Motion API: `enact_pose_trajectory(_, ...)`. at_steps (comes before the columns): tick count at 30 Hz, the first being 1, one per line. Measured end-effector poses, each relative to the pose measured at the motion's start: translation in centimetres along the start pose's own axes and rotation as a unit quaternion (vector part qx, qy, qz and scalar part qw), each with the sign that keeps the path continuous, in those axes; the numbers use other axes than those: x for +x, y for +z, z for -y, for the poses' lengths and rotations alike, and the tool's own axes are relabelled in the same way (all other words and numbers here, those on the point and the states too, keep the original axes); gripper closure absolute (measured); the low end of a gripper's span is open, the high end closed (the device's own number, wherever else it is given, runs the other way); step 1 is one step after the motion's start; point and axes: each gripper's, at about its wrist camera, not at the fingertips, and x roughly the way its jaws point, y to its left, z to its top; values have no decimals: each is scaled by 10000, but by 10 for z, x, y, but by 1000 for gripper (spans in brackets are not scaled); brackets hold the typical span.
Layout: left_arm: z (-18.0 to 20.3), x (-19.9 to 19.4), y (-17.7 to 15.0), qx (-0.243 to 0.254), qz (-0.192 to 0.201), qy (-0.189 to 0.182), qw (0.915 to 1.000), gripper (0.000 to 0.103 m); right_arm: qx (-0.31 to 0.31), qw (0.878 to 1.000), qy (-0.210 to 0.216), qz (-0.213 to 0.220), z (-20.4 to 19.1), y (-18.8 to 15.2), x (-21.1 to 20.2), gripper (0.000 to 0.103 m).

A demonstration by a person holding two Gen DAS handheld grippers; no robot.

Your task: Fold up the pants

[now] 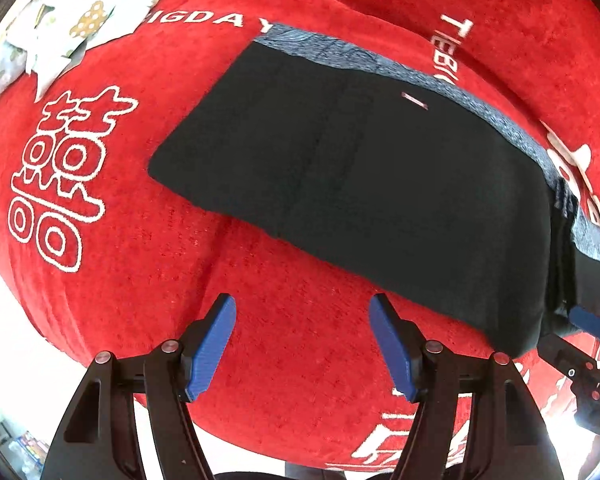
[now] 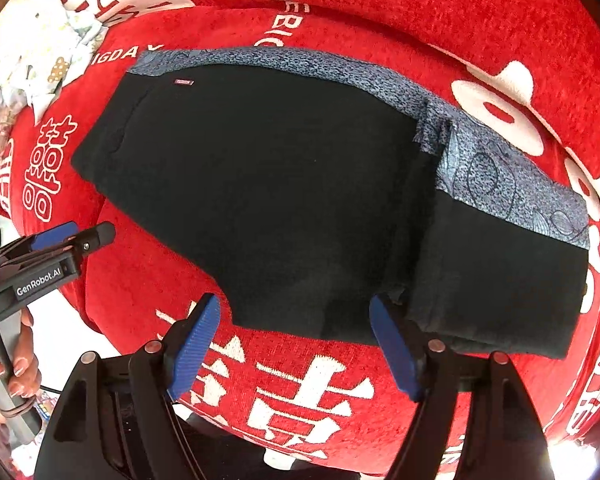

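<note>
- A person's hand (image 2: pixel 10 368) is holding the left gripper (image 1: pixel 302 350) by its handle, pointing down over bare red cloth (image 1: pixel 140 280), jaws standing apart, empty.
- The black pants (image 2: pixel 260 200) are lying folded on the cloth, blue-grey patterned waistband (image 2: pixel 500 176) far-side.
- The right gripper (image 2: pixel 296 350) is hanging over their near edge, jaws apart, gripping nothing.

My left gripper (image 1: pixel 302 346): black plastic frame w/ ribbed blue pads (image 1: pixel 212 350), round silver screws on the arm pivots just behind the pads. Right gripper (image 2: pixel 294 346) is the same build, black arms w/ slot cut-outs. From the right cam, left unit's side reads "GenRobot.AI" in white, grey handle below it. Hand (image 2: pixel 4 376) on that handle has pale-tipped manicured nails.
</note>
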Motion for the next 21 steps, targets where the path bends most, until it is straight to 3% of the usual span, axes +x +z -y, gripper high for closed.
enact_pose_trajectory(6, -16, 2, 4, -121, -18, -132, 9998, 33, -33, 10000, -31, -40, -5, 7, 6, 23)
enact_pose_trajectory(10, -44, -1, 13, -501, 89, -614, 9968, 33, 51, 9998, 126, -113, -6, 10, 15, 23)
enact_pose_trajectory(16, -87, 15, 23, -1037, 10, -1869, 9769, 33, 372, 9979, 445, -291, 0, 5, 39, 23)
enact_pose_trajectory(21, -81, 30, 30, -988, 42, -2610, 9603, 33, 274, 9984, 436, -229, -2, 3, 42, 23)
